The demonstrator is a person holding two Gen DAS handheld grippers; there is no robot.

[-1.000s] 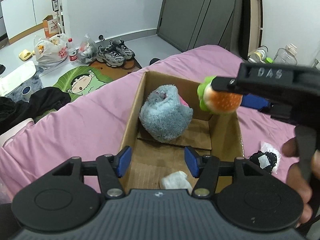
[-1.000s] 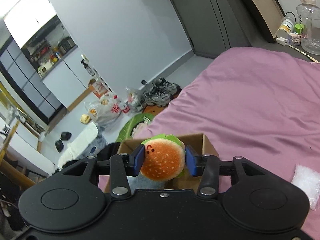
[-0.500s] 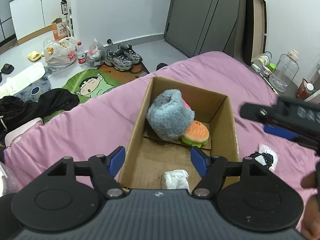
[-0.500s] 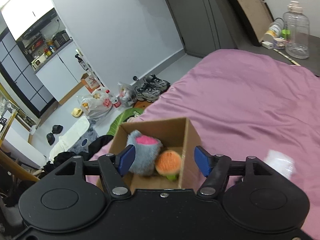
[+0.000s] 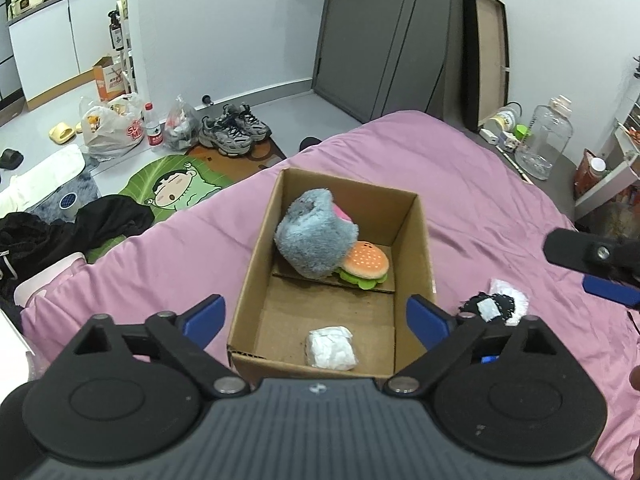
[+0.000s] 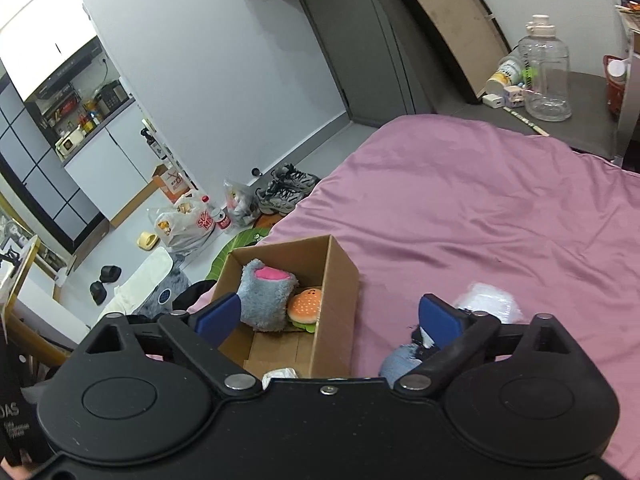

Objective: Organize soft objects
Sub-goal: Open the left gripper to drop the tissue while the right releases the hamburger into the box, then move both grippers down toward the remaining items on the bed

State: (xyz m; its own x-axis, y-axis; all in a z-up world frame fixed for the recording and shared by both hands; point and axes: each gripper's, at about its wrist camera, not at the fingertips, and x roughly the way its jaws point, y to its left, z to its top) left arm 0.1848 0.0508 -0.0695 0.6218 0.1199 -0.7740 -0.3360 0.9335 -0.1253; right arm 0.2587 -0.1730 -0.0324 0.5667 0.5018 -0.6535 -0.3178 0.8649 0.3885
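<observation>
Cardboard box (image 5: 416,248) sits mid-bed on the pink sheet (image 5: 460,184), w/ three soft things in it already: grey plush (image 5: 314,236) at the far left, burger plush (image 5: 366,262) touching it on the right, white wad (image 5: 330,347) near the front wall. My left gripper (image 5: 316,318) and right gripper (image 6: 330,318) both have jaws opening wide, nothing between the pads. Prob. past halfway. Left on the sheet, right of the box: a black-and-white soft item (image 5: 489,306) and a clear packet (image 6: 490,300). A bluish lump (image 6: 396,360) is half hidden behind my right finger; can't say what it is.
</observation>
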